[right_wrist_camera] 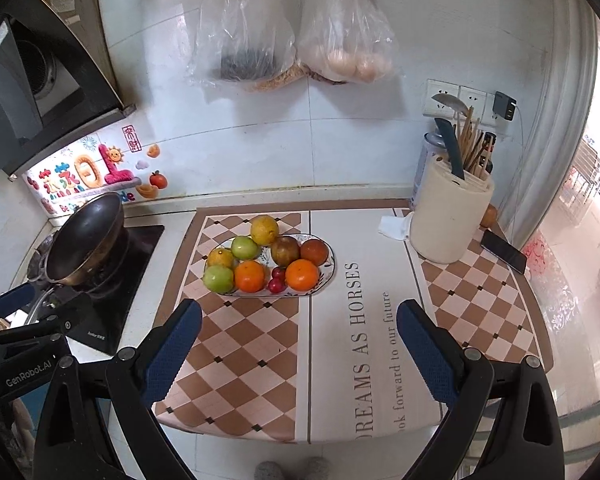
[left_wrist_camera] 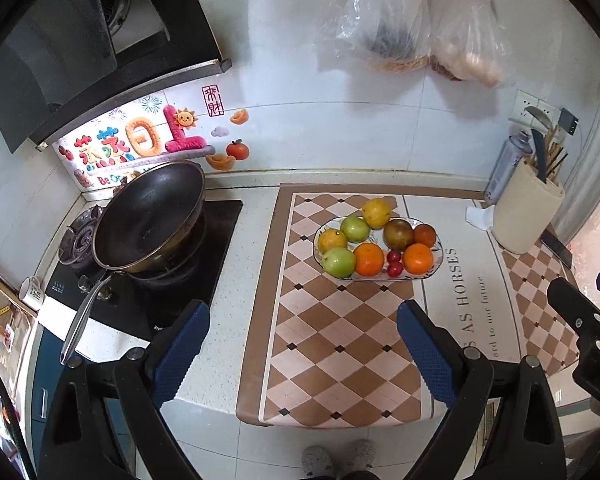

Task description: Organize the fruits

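A: Looking at the fruits (left_wrist_camera: 374, 246), every one lies on the oval plate (left_wrist_camera: 439, 258), which sits on the checkered mat (left_wrist_camera: 332, 344) in the middle of the surface (left_wrist_camera: 228, 320): oranges at the front, green ones to the left, small red ones between them.

B: And the tools?

A: The left hand-held gripper (left_wrist_camera: 302, 334) hangs over the near end of the mat, jaws spread wide and holding nothing. The right hand-held gripper (right_wrist_camera: 298, 334) is the same, released and empty, well short of the plate.

B: So which stage is this?

A: It could be a plate waiting to be sorted, or one with the fruit gathered and the grippers drawn clear. I can't settle it.

B: If a fruit must be handled?

A: Come down from above, close across its widest part, gently; round fruit will likely roll and nudge its neighbours. The small red ones are wedged between two oranges, so they would be awkward.

B: Anything in the way?

A: A wok (left_wrist_camera: 148, 220) on the stove at left, a utensil holder (right_wrist_camera: 450, 216) and a phone (right_wrist_camera: 503, 251) at right, bags (right_wrist_camera: 292, 32) hanging on the wall behind. None lies between the grippers and the plate.
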Action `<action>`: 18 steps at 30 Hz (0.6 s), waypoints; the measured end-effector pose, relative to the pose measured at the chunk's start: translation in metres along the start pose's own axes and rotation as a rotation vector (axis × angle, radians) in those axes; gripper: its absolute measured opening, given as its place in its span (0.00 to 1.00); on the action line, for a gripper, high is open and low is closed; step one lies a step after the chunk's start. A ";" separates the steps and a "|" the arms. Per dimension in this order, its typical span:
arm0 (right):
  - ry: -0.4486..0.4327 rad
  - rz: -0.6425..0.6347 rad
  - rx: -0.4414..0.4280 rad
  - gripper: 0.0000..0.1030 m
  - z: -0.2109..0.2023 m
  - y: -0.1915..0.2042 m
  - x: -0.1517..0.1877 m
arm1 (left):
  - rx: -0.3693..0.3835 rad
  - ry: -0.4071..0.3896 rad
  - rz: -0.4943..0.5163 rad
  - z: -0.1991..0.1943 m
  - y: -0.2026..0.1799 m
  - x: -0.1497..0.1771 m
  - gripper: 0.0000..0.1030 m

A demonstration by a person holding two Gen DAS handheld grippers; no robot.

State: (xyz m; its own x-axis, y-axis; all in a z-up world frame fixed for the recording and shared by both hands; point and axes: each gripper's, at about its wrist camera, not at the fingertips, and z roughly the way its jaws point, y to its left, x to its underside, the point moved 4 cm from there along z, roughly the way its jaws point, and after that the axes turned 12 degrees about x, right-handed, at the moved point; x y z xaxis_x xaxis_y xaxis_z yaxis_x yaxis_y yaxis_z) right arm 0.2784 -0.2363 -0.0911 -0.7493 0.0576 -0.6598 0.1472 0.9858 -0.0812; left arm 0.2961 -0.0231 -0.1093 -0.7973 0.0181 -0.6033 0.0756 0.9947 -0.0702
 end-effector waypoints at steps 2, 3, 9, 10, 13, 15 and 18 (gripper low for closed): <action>0.007 -0.007 0.007 0.97 0.008 0.003 -0.002 | 0.003 0.008 -0.007 0.007 0.002 -0.003 0.93; 0.011 -0.008 0.006 0.97 0.012 0.005 -0.003 | 0.004 0.011 -0.007 0.010 0.002 -0.004 0.93; 0.037 -0.013 0.015 0.97 0.032 0.010 -0.002 | 0.020 0.028 -0.007 0.024 0.004 -0.007 0.99; 0.041 -0.011 0.015 0.97 0.034 0.010 -0.002 | 0.022 0.029 -0.011 0.024 0.004 -0.008 0.99; 0.050 -0.009 0.021 0.97 0.040 0.010 -0.001 | 0.024 0.032 -0.018 0.028 0.005 -0.008 0.99; 0.054 -0.008 0.023 0.97 0.042 0.009 -0.001 | 0.023 0.037 -0.021 0.030 0.006 -0.008 0.99; 0.055 -0.007 0.028 0.97 0.044 0.008 -0.002 | 0.024 0.039 -0.025 0.033 0.007 -0.008 0.99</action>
State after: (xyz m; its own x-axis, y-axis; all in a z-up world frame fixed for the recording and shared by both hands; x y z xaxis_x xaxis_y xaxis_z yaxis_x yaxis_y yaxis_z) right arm 0.3092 -0.2350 -0.1235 -0.7843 0.0599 -0.6175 0.1591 0.9815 -0.1069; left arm 0.3227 -0.0197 -0.1306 -0.8217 -0.0019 -0.5699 0.0696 0.9922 -0.1036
